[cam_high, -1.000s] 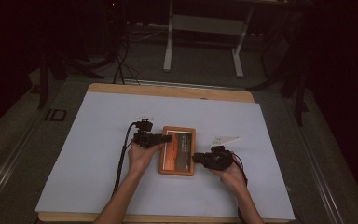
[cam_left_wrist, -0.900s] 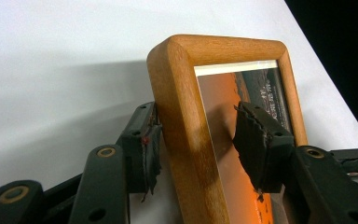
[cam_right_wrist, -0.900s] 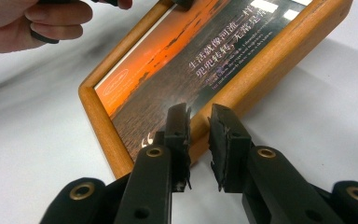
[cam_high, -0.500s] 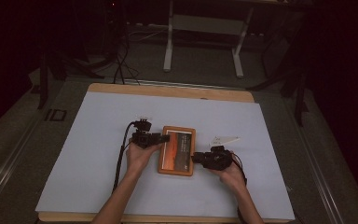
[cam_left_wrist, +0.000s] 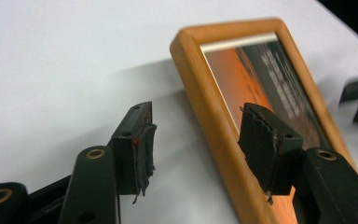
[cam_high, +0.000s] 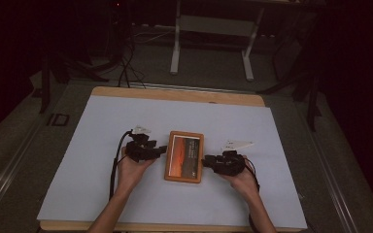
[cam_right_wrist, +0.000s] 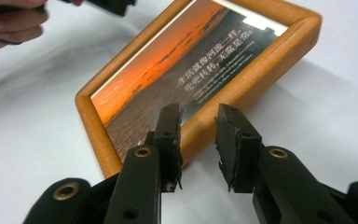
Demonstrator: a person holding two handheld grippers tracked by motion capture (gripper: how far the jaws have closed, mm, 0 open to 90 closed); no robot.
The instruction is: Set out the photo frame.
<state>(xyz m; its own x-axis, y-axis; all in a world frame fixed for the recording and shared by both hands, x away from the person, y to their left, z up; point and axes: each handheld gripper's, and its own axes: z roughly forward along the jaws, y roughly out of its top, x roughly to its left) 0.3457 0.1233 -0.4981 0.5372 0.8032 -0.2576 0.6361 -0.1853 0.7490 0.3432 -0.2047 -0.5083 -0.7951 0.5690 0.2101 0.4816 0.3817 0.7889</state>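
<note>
A wooden picture frame (cam_high: 184, 156) with an orange sunset print lies flat on the white sheet. My left gripper (cam_high: 162, 150) sits at its left rail. In the left gripper view the frame (cam_left_wrist: 223, 121) runs between the jaws of the left gripper (cam_left_wrist: 203, 137), which have just been opening; the pads stand clear of the wood. My right gripper (cam_high: 206, 162) is at the frame's right rail. Here too the jaws of the right gripper (cam_right_wrist: 200, 140) have just been opening, one on each side of the frame's (cam_right_wrist: 242, 79) rail, with gaps to it.
The white sheet (cam_high: 102, 121) covers a wooden table whose edge (cam_high: 175, 93) shows at the back. Metal stand legs (cam_high: 176, 48) and cables lie on the dark floor beyond. The person's other hand (cam_right_wrist: 9, 23) shows at the top left of the right gripper view.
The left gripper has drawn back to the left, off the frame's rail. The right hand has kept its place at the right rail. The frame lies where it was.
</note>
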